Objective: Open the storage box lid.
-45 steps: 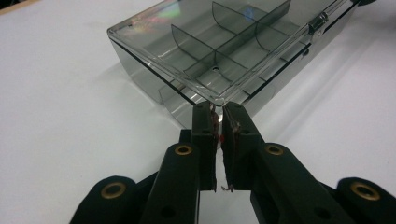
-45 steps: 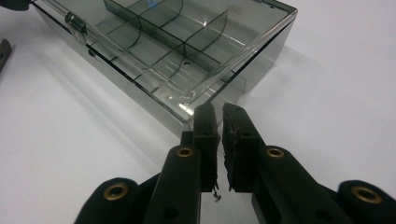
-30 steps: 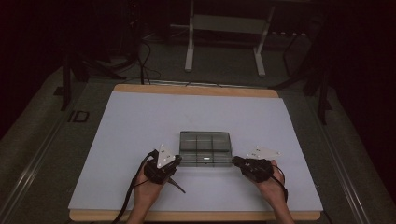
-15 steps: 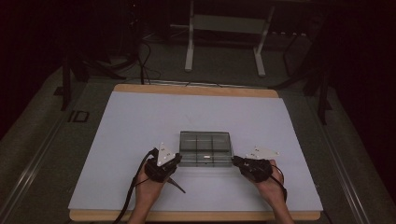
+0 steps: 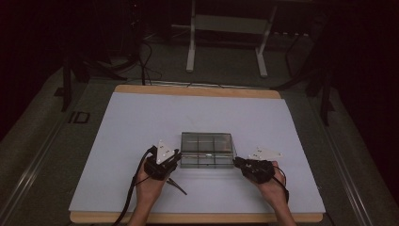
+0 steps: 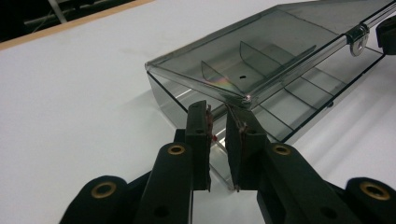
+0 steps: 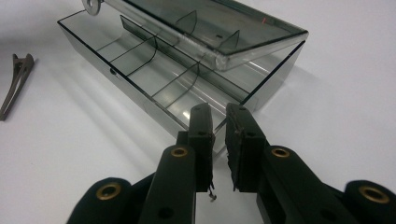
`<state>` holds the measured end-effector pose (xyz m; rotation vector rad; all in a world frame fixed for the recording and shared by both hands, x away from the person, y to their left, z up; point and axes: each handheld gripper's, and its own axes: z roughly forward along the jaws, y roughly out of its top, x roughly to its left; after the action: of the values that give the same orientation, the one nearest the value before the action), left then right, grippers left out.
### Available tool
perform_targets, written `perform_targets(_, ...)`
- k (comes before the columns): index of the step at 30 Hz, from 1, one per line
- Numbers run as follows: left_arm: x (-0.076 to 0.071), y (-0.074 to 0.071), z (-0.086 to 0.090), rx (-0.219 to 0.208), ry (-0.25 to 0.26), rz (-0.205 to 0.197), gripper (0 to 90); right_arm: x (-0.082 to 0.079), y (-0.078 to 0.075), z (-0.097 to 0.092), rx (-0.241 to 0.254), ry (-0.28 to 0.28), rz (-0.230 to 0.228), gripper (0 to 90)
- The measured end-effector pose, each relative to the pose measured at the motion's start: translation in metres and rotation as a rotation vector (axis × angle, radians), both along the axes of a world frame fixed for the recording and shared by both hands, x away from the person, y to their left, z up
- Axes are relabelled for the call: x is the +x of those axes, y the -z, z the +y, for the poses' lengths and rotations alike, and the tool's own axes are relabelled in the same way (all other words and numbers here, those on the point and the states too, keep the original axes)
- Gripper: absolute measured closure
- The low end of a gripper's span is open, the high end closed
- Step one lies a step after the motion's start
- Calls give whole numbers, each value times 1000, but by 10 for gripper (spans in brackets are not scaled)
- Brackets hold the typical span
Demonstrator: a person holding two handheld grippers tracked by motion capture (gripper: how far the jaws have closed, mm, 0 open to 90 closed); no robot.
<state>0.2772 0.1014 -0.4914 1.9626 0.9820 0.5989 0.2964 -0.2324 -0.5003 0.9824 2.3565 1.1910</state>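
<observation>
A clear smoky-grey plastic compartment box (image 5: 207, 149) sat near the middle of the white-covered table (image 5: 141, 122), a little toward the person's side, its hinged lid (image 6: 261, 51) raised partway over the dividers. The left gripper (image 5: 175, 157) was at the box's left end, its jaws standing a narrow gap apart with the box's near corner wall between them; they had just been opening, and whether the pads pressed the wall could not be told. The right gripper (image 5: 236, 162) was at the right end, jaws likewise a narrow gap apart at the box's near corner, grip unclear. A slim dark metal hair clip (image 5: 178, 185) lay on the table just beside the left hand (image 5: 150, 186), clear of the box.
</observation>
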Motion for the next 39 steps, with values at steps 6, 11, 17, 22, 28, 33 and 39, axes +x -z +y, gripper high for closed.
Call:
perform_targets(6,2,-3,-3,9,6,-17,794,0,0,0,4,-1,0,805)
perform_targets(11,6,-8,-4,12,2,-38,784,0,0,0,7,0,0,806)
perform_targets(17,11,-13,-5,20,3,-66,782,0,0,0,10,-2,-3,804)
perform_targets(22,15,-17,-5,26,8,-78,780,0,0,0,8,-4,-4,796)
perform_targets(28,22,-21,-5,41,19,-82,781,0,0,1,9,-7,-5,796)
perform_targets(33,27,-24,-6,42,17,-88,782,0,0,1,9,-8,-5,796)
perform_targets(39,31,-26,-7,48,16,-94,783,1,-1,1,16,-3,-10,797)
